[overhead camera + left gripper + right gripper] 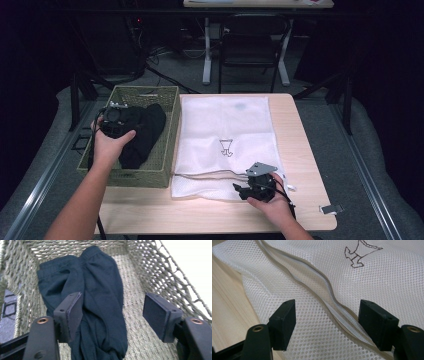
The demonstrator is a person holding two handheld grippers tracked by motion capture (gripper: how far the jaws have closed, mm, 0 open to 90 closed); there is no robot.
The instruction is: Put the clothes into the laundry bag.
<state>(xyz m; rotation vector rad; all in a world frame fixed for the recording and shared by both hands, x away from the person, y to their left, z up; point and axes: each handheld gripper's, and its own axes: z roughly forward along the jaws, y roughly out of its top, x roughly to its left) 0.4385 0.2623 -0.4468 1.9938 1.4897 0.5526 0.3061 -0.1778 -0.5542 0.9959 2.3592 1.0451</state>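
Two grippers are at work, and neither pinches anything yet. Nearest, the right gripper point(327, 322) hovers with jaws spread over the zipper point(322, 293) edge of the white mesh laundry bag point(225, 140), which lies flat on the table point(305, 200); it would do well to grip one lip beside the zipper and lift it open. Farther off, the left gripper point(113, 315), jaws also spread, hangs above the dark garment point(100, 297) in the wicker basket point(170, 135); it should sink lower and gather a thick fold, clear of the weave

garment point(142, 132) in basket point(167, 150), mesh bag point(225, 125) just right
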